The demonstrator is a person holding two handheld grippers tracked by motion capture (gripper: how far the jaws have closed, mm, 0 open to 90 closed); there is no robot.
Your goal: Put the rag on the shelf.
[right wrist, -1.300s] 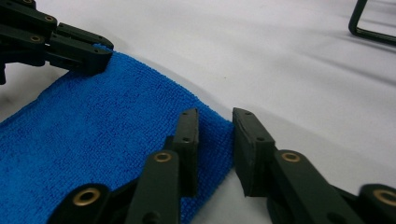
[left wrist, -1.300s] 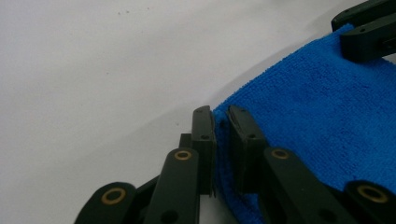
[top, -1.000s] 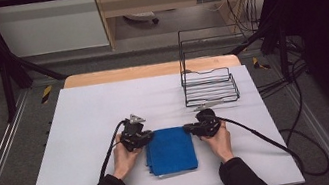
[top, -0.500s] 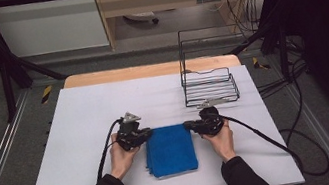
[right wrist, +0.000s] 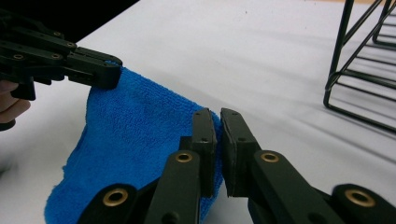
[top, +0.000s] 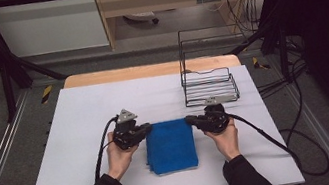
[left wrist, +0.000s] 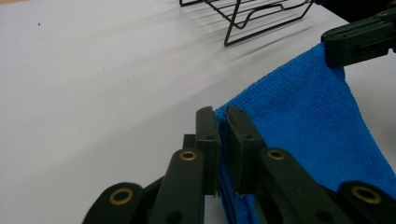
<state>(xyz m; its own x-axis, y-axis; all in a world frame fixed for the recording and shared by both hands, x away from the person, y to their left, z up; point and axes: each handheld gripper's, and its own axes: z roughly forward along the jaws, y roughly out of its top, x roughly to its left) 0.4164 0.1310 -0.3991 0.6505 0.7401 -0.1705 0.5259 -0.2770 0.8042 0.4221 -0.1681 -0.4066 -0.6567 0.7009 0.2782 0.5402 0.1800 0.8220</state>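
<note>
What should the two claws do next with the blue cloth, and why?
Probably keep lifting together. The left claw and right claw each pinch a far corner of the blue cloth, whose near end seems to rest folded on the white table. Raising both evenly should let it hang open.

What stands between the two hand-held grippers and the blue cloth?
Nothing visible does. The left hand-held gripper and the right hand-held gripper are each shut on a far corner of the blue cloth.
</note>
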